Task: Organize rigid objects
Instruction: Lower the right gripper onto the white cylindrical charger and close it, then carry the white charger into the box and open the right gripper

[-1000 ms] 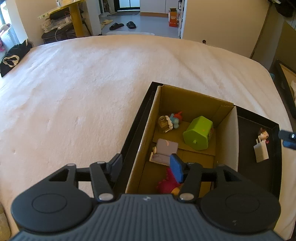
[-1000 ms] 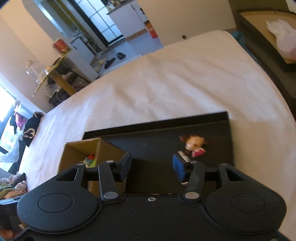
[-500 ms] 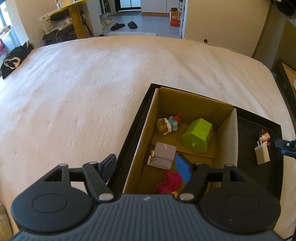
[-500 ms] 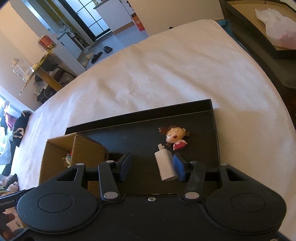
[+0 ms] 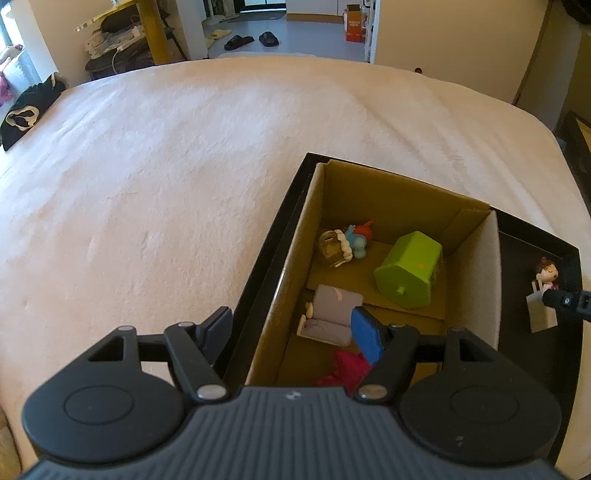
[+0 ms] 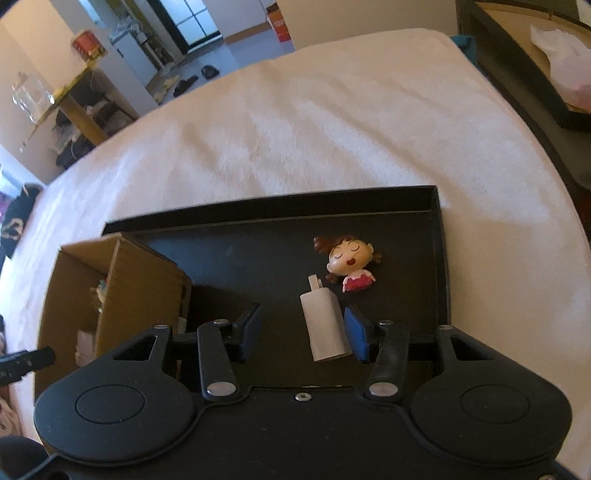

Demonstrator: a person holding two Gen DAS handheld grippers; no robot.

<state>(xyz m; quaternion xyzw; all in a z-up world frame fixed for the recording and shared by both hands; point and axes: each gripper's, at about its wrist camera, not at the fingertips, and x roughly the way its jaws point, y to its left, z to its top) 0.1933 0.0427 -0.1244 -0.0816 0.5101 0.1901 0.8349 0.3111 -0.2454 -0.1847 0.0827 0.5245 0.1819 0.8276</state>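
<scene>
A black tray lies on the bed and holds a cardboard box. In the box lie a green block, a grey toy, a small figure and a pink toy. On the tray floor lie a white plug-like piece and a doll figure. My right gripper is open, low over the tray, with the white piece between its fingers beside the right pad. My left gripper is open above the box's near left wall.
The tray sits near the right edge of a cream blanket. Another dark tray with a white bag stands off the bed to the right. Beyond the bed are a yellow table and slippers.
My right gripper has moved forward and down so the white piece lies between its fingers. My left gripper has drifted slightly; the box contents have not moved.
</scene>
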